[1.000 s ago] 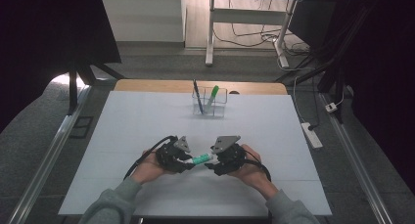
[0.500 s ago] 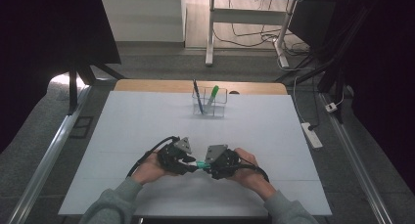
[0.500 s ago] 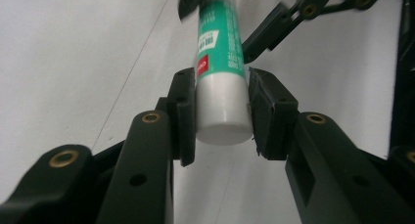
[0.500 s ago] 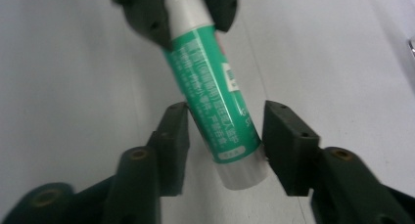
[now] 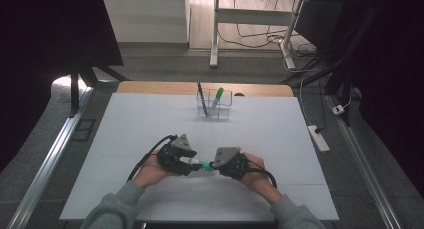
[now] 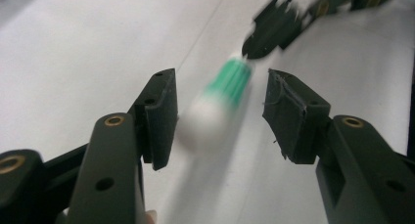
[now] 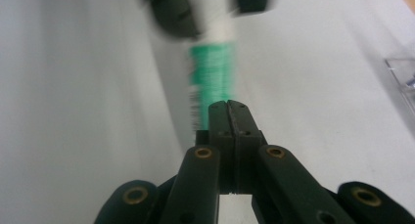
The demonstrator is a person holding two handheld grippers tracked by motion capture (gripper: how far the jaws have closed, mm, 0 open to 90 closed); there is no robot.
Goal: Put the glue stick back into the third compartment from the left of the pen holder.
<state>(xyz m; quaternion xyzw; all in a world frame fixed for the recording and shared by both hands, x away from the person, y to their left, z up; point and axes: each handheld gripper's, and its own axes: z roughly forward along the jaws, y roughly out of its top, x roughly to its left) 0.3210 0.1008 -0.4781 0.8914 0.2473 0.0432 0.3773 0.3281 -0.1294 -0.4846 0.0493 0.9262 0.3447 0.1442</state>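
Observation:
A marker [image 5: 201, 164] with a white barrel and a green cap lies level between my two grippers near the table's front edge. My left gripper [image 5: 192, 162] has just been opening. In the left gripper view its jaws [image 6: 220, 116] stand apart around the blurred marker [image 6: 230, 82], and neither pad touches it. My right gripper [image 5: 212, 165] has just been closing. In the right gripper view its pads [image 7: 229, 106] are pressed together at the end of the green cap [image 7: 213, 67]. I cannot tell whether they pinch the cap.
A clear pen holder [image 5: 214, 111] stands at the back middle of the white table [image 5: 300, 154], with a blue pen [image 5: 200, 95] and a green marker [image 5: 218, 95] in it. A power strip [image 5: 318, 137] lies off the right edge.
The left jaws have opened off the marker's white barrel. The right jaws have closed together at the green cap end. Both hands have stayed nearly in place.

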